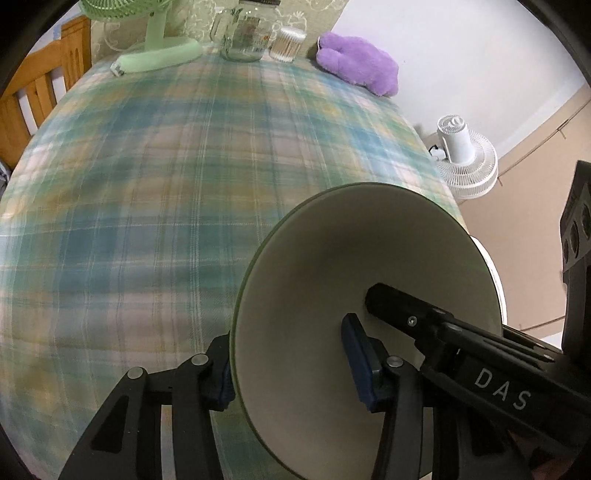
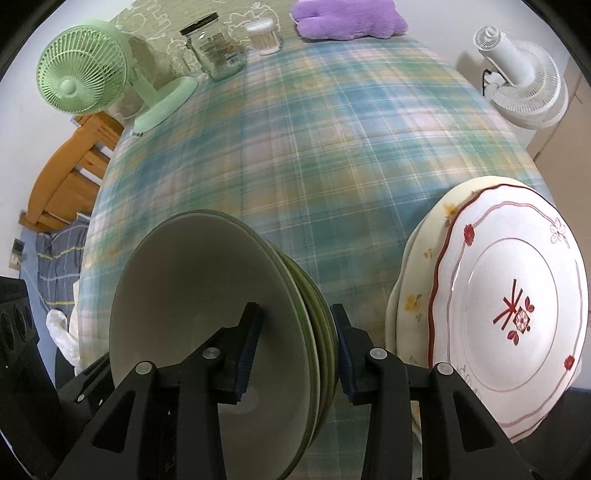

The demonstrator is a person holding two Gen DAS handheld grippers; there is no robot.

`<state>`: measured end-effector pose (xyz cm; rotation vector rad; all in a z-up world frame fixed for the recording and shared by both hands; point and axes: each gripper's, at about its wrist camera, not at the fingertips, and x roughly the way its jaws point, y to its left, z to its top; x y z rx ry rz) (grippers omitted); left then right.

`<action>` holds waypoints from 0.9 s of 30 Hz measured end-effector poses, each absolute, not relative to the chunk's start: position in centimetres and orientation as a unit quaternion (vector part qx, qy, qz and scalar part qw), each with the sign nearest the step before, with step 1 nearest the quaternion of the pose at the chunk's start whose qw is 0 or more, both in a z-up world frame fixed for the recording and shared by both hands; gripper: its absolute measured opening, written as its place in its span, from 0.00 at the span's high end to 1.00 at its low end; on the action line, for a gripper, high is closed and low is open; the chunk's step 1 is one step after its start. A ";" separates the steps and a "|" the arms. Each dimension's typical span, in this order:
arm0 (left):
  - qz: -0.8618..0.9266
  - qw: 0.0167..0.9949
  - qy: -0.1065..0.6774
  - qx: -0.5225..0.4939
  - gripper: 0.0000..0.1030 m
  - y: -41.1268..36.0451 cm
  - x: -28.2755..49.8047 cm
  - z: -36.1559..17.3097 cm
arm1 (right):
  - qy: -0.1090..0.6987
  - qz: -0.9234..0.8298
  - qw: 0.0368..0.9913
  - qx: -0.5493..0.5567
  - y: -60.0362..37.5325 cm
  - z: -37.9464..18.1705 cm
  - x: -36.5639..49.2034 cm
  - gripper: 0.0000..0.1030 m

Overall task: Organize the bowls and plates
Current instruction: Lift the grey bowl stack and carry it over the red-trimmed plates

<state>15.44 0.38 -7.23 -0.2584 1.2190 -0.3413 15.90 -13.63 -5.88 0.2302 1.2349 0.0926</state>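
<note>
I see my left gripper (image 1: 291, 363) and right gripper (image 2: 297, 347) each straddling the rim of the green bowl stack (image 2: 207, 325) near the table's front edge; I cannot tell whether their pads pinch it. The patterned plates (image 2: 509, 306) crowd its right; a green fan (image 2: 81, 81), jar (image 2: 218, 48) and purple plush (image 2: 347, 18) stand far back.

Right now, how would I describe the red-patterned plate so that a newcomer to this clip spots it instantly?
Start from the plaid tablecloth and go to its near right corner in the right wrist view, right of the stack of green bowls. Two plates lie there; the red-patterned plate is the top one. Its wavy red rim line and red centre motif set it apart from the cream plate with yellow flowers beneath.
</note>
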 end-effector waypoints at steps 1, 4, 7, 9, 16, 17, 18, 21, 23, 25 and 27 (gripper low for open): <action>-0.159 0.795 0.573 -0.120 0.52 0.5 15.2 -7.3 | 0.576 0.042 0.809 0.111 -13.6 -5.8 15.7 0.60; -0.157 0.787 0.585 -0.121 0.52 1.2 14.9 -7.2 | 0.584 0.042 0.804 0.102 -13.0 -5.7 15.3 0.60; -0.154 0.788 0.584 -0.118 0.52 2.1 14.6 -6.7 | 0.590 0.043 0.799 0.105 -12.2 -5.6 15.0 0.60; -0.150 0.796 0.576 -0.114 0.52 2.7 14.3 -6.0 | 0.588 0.046 0.801 0.103 -11.6 -5.2 14.9 0.60; -0.153 0.810 0.556 -0.111 0.52 4.2 13.4 -3.3 | 0.561 0.046 0.820 0.103 -9.6 -2.3 13.8 0.60; -0.155 0.812 0.553 -0.109 0.52 4.2 13.3 -2.9 | 0.558 0.046 0.822 0.103 -9.5 -1.9 13.6 0.60; -0.157 0.813 0.550 -0.107 0.52 4.2 13.3 -2.6 | 0.555 0.045 0.824 0.104 -9.3 -1.7 13.5 0.60; -0.161 0.819 0.541 -0.100 0.52 4.0 13.4 -1.9 | 0.542 0.042 0.833 0.107 -9.2 -0.6 13.0 0.60; -0.164 0.824 0.535 -0.094 0.52 3.8 13.2 -1.3 | 0.534 0.039 0.837 0.111 -9.2 -0.1 12.8 0.60; -0.164 0.828 0.529 -0.088 0.52 3.7 13.1 -0.9 | 0.529 0.039 0.840 0.114 -9.3 0.3 12.6 0.60; -0.163 0.831 0.525 -0.085 0.52 3.6 13.0 -0.7 | 0.523 0.040 0.843 0.117 -9.5 0.6 12.5 0.60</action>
